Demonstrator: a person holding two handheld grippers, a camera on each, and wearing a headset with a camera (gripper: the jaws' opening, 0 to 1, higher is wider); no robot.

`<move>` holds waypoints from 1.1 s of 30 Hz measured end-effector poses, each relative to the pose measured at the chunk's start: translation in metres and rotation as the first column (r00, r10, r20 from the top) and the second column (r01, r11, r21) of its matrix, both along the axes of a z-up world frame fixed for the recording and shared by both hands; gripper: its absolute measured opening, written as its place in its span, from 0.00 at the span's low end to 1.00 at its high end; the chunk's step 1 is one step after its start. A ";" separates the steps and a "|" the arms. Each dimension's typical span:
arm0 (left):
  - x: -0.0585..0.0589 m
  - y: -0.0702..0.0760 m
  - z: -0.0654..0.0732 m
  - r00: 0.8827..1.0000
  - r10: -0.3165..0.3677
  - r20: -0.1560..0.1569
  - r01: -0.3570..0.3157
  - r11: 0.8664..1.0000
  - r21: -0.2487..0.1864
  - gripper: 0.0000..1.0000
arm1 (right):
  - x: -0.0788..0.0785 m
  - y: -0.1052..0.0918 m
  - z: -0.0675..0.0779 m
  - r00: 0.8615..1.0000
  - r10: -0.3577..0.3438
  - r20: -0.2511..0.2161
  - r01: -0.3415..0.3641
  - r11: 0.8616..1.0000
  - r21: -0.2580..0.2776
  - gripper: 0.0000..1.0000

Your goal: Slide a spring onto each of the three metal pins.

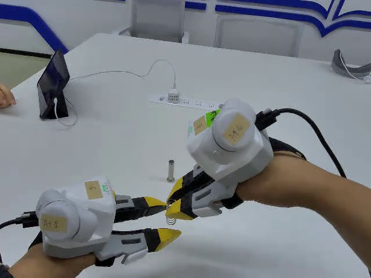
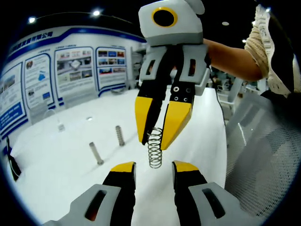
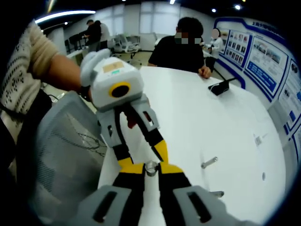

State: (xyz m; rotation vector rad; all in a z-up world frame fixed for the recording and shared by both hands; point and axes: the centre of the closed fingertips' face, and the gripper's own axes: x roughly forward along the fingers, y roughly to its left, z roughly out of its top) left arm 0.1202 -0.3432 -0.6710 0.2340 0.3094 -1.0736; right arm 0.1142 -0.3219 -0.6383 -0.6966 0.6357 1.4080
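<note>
My right gripper [image 1: 173, 204] points down and left, shut on the top of a small steel spring [image 1: 170, 219] that hangs upright below its yellow tips. In the left gripper view the right gripper [image 2: 155, 141] comes down from above with the spring [image 2: 154, 153] in it. My left gripper [image 2: 154, 168] is open, and the spring's lower end hangs just ahead of its tips. The left gripper [image 1: 165, 219] lies low at the front left. One metal pin [image 1: 171, 169] stands upright just behind the grippers. A bare pin [image 2: 96, 153] and a ribbed pin [image 2: 120, 135] stand on the white table [image 1: 116, 145].
A white power strip [image 1: 182, 101] with a plugged charger and cable lies behind the pin. A dark tablet on a stand [image 1: 53, 84] is at the far left, with a person's hand [image 1: 4, 95] at the edge. Grey chairs stand beyond the table.
</note>
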 end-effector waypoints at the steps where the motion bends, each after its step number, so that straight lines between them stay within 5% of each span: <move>1: 0.001 0.001 0.000 1.000 0.007 -0.002 -0.007 1.000 -0.005 0.34 | 0.002 -0.001 0.001 1.000 -0.005 0.000 0.005 1.000 0.002 0.12; 15: 0.007 0.012 -0.002 0.997 0.071 -0.028 -0.072 0.997 -0.027 0.52 | 0.025 -0.007 0.006 0.998 -0.062 0.010 0.062 0.998 0.023 0.12; 33: 0.010 0.020 -0.008 0.993 0.101 -0.056 -0.103 0.994 -0.031 0.59 | 0.107 -0.008 0.011 0.965 -0.257 0.061 0.251 0.965 0.080 0.12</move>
